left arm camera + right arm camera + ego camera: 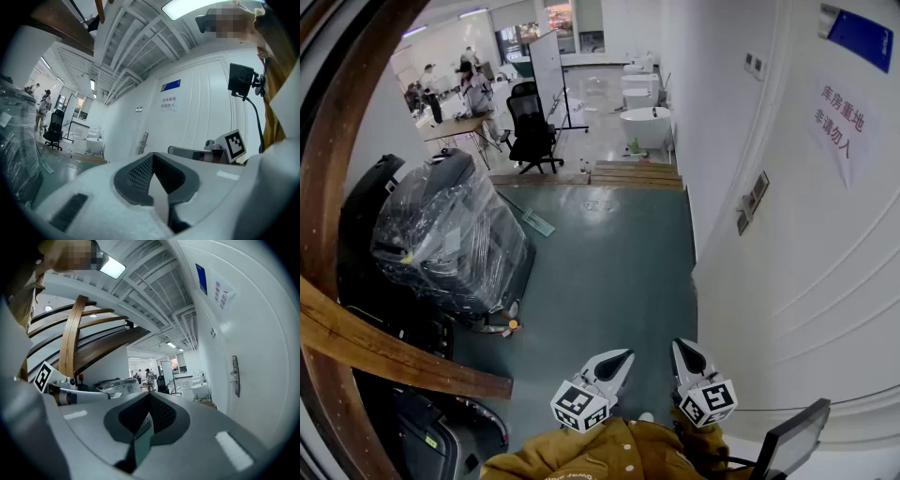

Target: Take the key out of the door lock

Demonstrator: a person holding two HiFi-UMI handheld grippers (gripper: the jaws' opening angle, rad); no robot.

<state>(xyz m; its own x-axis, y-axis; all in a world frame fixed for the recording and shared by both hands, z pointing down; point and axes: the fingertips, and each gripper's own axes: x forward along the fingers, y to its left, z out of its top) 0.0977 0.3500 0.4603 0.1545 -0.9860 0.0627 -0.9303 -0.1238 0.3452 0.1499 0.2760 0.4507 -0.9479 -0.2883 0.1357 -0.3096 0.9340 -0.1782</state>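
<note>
**A:** Tool state?

**B:** The left tool (624,357) and right tool (682,348) both have their jaws closed together with nothing between them. They are held low, close to the person's mustard-yellow sleeves (609,452).

**A:** Where is the key?

**B:** The key itself is too small to make out. The dark upright metal lock plate (235,376) is on the white panelled door (825,281), so I presume the key is there.

**A:** What relation governs the reach?

**B:** The plate lies ahead and to the right of both tools, well apart from them, with its long axis vertical. The right tool is on the door side, so it is the nearer one. My judgement is that it must open first, then close in on the plate from the corridor side.

**A:** Surface and room?

**B:** The smooth grey-green floor (609,272) is bare between the tools and the door. A plastic-wrapped dark machine (450,239) and a curved brown wooden beam (384,354) stand to the left. A black office chair (532,127) and white bathtubs (645,127) are farther off.
</note>
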